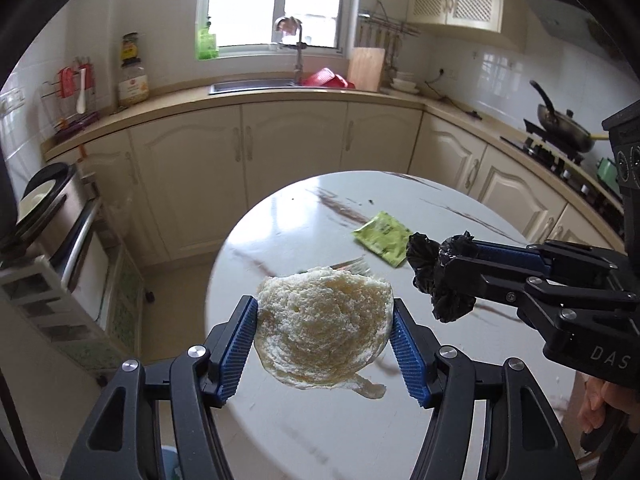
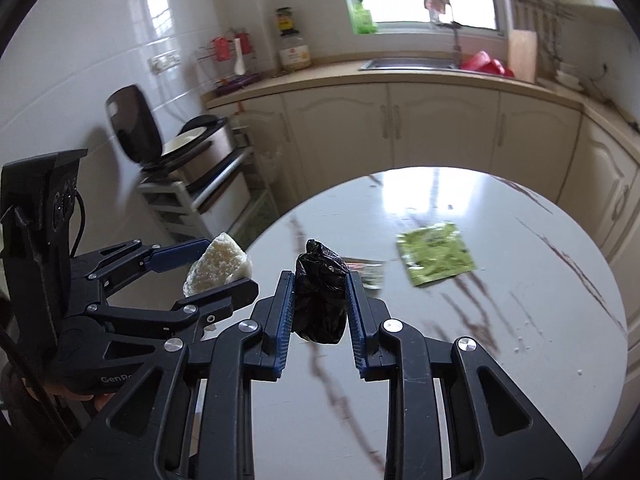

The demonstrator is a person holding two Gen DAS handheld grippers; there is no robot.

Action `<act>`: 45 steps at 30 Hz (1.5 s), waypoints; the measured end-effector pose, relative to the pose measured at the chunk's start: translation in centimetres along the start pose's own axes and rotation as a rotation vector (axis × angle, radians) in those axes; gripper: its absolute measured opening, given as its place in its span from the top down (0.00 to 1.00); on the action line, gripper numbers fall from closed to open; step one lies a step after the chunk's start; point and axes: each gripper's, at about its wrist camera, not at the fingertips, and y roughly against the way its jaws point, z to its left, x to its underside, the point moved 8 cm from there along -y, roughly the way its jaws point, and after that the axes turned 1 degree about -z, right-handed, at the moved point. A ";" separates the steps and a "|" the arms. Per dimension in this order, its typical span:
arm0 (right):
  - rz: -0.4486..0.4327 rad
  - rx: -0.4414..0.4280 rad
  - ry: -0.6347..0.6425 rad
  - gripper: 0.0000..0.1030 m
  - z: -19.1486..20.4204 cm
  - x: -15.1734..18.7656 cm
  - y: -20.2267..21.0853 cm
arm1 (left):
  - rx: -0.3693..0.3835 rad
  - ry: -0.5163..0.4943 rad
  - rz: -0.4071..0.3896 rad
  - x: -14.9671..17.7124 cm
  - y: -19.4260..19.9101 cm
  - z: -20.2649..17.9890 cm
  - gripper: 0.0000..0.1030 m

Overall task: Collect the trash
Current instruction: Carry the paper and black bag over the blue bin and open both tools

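Note:
My left gripper (image 1: pixel 324 316) is shut on a pale crumbly piece of bread (image 1: pixel 320 332) and holds it above the round white marble table (image 1: pixel 304 432). My right gripper (image 2: pixel 320 288) is shut on a crumpled black plastic bag (image 2: pixel 320 296), also lifted above the table. The right gripper with the bag (image 1: pixel 436 276) shows at the right in the left wrist view. The left gripper with the bread (image 2: pixel 218 266) shows at the left in the right wrist view. A green packet (image 1: pixel 384 238) (image 2: pixel 436 258) lies flat on the table beyond both grippers. A small wrapper (image 2: pixel 368 270) lies near it.
Cream kitchen cabinets (image 1: pixel 292 148) with a sink (image 1: pixel 252 86) run behind the table. A stove with a pan (image 1: pixel 560 128) is at the right. A rice cooker on a rack (image 2: pixel 192 152) stands at the left. Small crumbs dot the table's right side (image 2: pixel 524 344).

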 end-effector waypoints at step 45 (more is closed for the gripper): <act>0.388 -0.438 0.129 0.46 35.7 15.9 -28.0 | -0.425 0.526 0.232 31.7 17.8 32.2 0.22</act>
